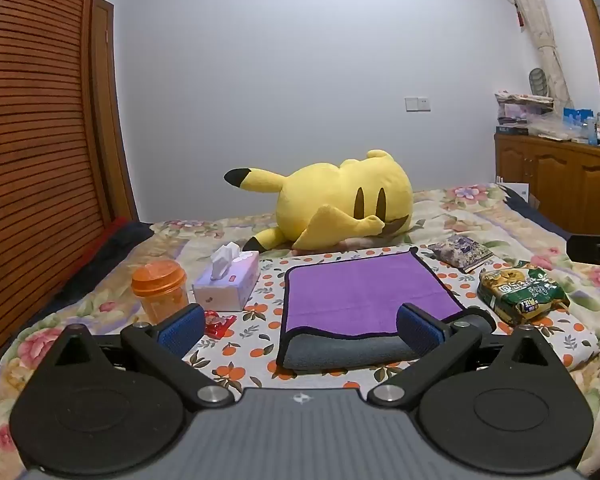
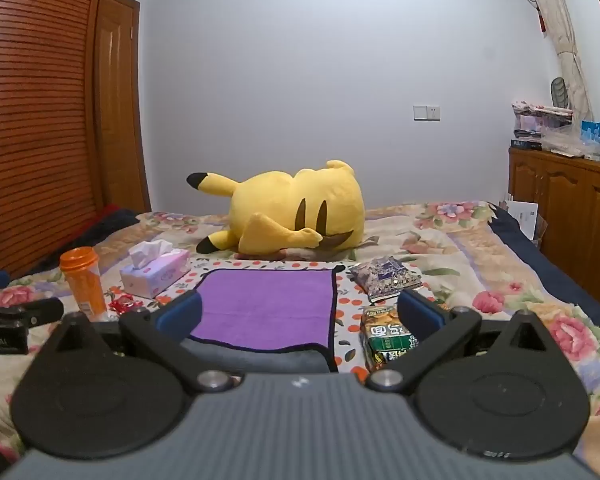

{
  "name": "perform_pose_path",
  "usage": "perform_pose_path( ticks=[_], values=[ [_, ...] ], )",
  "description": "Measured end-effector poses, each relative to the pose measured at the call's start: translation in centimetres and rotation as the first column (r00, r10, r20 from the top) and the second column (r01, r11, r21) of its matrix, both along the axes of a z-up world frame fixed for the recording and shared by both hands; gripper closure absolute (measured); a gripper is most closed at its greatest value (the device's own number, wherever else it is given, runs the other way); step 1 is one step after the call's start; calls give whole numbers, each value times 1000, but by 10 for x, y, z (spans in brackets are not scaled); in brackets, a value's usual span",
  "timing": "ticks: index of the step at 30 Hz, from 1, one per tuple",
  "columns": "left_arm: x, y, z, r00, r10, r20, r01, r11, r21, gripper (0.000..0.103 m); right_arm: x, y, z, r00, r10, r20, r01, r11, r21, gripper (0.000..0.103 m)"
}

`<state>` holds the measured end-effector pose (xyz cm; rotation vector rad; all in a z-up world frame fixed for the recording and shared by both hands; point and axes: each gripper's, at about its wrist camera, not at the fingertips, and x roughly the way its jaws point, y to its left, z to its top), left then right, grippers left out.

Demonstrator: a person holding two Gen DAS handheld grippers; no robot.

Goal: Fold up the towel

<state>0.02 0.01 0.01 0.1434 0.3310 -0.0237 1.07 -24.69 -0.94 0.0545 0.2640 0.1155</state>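
A purple towel [image 1: 360, 288] with a dark hem lies flat on the bed, its grey underside rolled up along the near edge. The same towel [image 2: 268, 304] shows in the right wrist view. My left gripper [image 1: 300, 326] hovers just before that near edge, jaws wide open and empty, blue pads [image 1: 182, 328] apart. My right gripper [image 2: 300, 316] is also open and empty, near the towel's right front corner. Its right finger stands over a green snack bag [image 2: 386, 340]. The right gripper's body [image 1: 596, 250] shows at the right edge of the left wrist view, and the left gripper's body [image 2: 16, 314] at the left edge of the right wrist view.
A yellow plush toy [image 1: 340, 204] lies behind the towel. Left of it stand a tissue box [image 1: 228, 284], an orange cup [image 1: 160, 288] and a red wrapper [image 1: 218, 322]. A purple packet [image 1: 460, 252] and the green snack bag [image 1: 520, 292] lie right. A wooden cabinet [image 1: 560, 176] is far right.
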Motion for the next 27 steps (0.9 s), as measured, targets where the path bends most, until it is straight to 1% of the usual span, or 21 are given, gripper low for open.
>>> perform_pose_path(
  ticks=[27],
  values=[
    [2,5,2,1000,1,3,-1,1000,-2,0,1,-4,0,1000,-1,-3,1,1000,10,0]
  ],
)
